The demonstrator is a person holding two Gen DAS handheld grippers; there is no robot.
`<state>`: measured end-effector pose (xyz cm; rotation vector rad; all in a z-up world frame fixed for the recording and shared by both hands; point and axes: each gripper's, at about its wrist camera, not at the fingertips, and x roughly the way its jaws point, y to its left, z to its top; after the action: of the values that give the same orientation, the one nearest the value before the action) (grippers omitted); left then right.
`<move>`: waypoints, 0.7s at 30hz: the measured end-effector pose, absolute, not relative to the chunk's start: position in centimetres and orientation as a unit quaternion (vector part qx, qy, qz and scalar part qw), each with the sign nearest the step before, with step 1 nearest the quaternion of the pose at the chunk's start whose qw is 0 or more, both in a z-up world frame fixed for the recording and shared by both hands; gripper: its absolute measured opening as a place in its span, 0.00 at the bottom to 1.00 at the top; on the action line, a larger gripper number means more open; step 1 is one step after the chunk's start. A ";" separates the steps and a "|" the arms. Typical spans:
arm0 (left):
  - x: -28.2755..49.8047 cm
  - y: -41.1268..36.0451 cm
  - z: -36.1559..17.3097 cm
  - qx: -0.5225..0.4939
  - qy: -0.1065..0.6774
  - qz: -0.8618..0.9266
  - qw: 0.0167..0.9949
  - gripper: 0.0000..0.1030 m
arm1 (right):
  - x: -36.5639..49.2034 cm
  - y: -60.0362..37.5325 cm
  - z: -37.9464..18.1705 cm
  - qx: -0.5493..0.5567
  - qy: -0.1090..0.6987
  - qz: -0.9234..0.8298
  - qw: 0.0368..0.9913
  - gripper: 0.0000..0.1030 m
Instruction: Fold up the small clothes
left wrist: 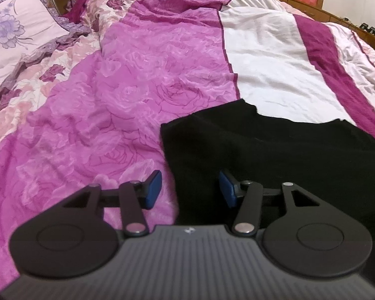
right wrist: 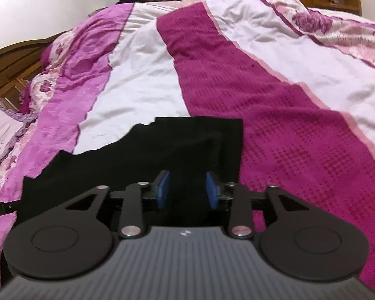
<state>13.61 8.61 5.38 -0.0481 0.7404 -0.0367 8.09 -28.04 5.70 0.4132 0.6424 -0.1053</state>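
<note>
A: Where was the black garment [left wrist: 275, 150]?
B: It lay spread on the bed [left wrist: 112, 100], on the purple and white quilt, at the near edge. A pillow [left wrist: 15, 35] sat far off to the left.
A: And the left gripper [left wrist: 190, 190]?
B: Its jaws stood partly apart with nothing between the pads, hovering over the garment's left edge, one blue pad [left wrist: 152, 187] above the quilt, the other above black cloth.
A: The right gripper [right wrist: 187, 190]?
B: Its jaws were also partly apart, over the garment [right wrist: 162, 150] near its right edge. Black fabric showed between the pads [right wrist: 163, 190], but they were not pressing on it.
</note>
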 end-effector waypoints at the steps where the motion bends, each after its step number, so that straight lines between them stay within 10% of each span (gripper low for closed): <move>1: 13.1 8.7 5.6 -0.023 0.363 -0.021 0.931 0.52 | 7.5 -27.9 6.2 0.202 0.313 -0.047 0.927 0.42; 21: 2.0 8.9 9.1 -0.029 0.386 -0.047 0.921 0.52 | -4.7 -24.5 9.4 0.220 0.329 0.011 0.918 0.46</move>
<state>1.98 8.89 9.14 -0.0590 0.7927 -0.0964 -4.70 -24.50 9.37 0.4521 0.6771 0.0221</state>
